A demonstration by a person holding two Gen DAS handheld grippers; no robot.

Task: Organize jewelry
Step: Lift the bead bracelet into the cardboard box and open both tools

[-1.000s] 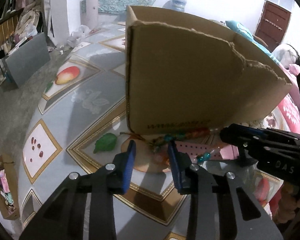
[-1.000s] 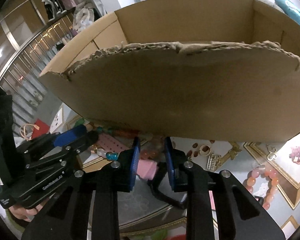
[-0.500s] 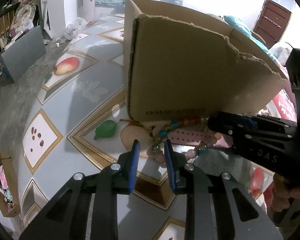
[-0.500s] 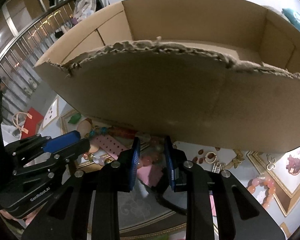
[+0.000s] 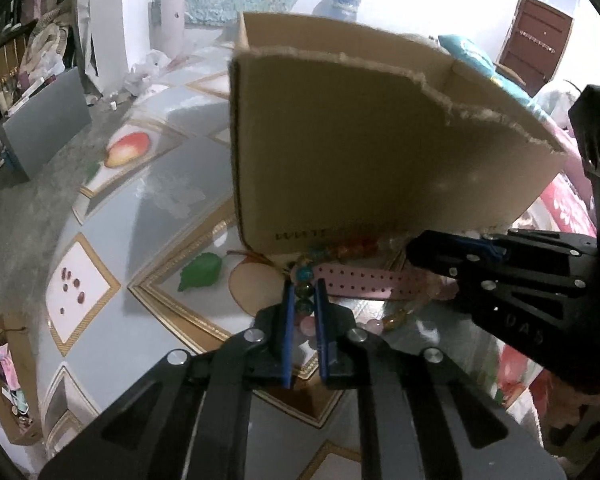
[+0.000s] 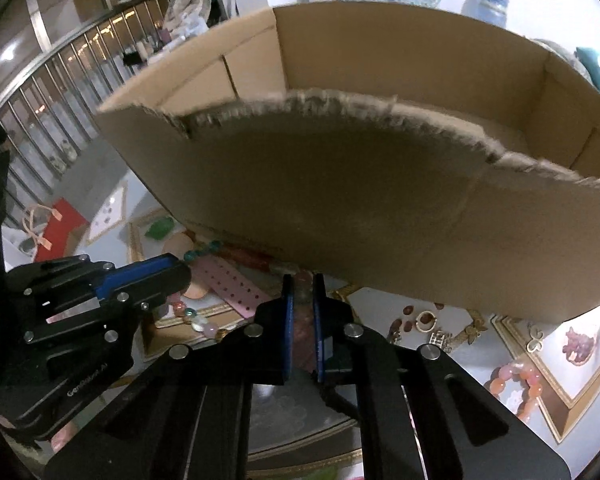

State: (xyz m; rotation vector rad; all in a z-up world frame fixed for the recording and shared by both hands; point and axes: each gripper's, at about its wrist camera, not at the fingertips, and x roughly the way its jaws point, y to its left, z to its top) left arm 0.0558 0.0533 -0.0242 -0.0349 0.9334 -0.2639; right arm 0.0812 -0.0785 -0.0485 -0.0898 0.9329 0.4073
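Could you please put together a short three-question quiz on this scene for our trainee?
1. True or false: the pink strap lies inside the cardboard box.
2. What sits between the pads of the left tool? A a ring; B the bead strand; C the pink strap.
3. What is the box's near top edge like?
Key: 1 false, it lies on the table in front of the box. 2 B; the jaws have just been closing, with beads between them. 3 Torn and ragged.
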